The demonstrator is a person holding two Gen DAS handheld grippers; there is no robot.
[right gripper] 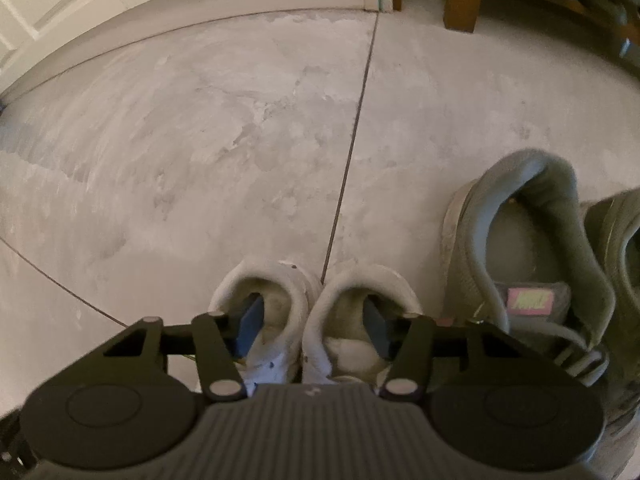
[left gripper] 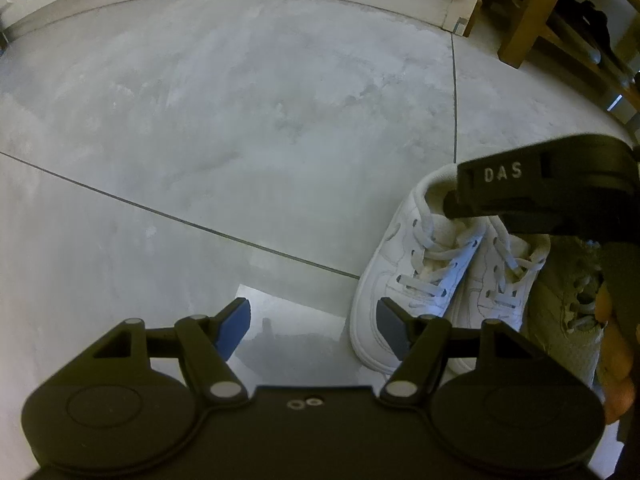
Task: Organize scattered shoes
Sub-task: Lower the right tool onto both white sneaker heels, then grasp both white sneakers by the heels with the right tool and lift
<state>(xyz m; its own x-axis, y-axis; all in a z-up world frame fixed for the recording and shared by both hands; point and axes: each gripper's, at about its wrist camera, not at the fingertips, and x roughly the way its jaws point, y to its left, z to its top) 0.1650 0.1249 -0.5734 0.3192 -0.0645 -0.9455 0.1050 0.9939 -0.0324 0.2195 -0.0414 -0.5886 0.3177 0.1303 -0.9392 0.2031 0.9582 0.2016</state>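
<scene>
white sneakers (right gripper: 316,312) paired on grey tile floor (left gripper: 240,120) | right gripper (right gripper: 314,326) fingers spread inside collars | left gripper (left gripper: 314,328) wide, empty

Matt plastic, soft cloth, polished tile, bare wood

The left tool (left gripper: 314,328) and right tool (right gripper: 316,330) are matt black plastic with blue pads and dull metal rivets. The white sneakers (left gripper: 436,280) look like smooth leather with cloth laces and a fuzzy lining. The grey shoes (right gripper: 532,256) are padded cloth. The floor (left gripper: 240,120) is glossy mottled grey tile; the rack (left gripper: 528,12) is plain wood.
</scene>
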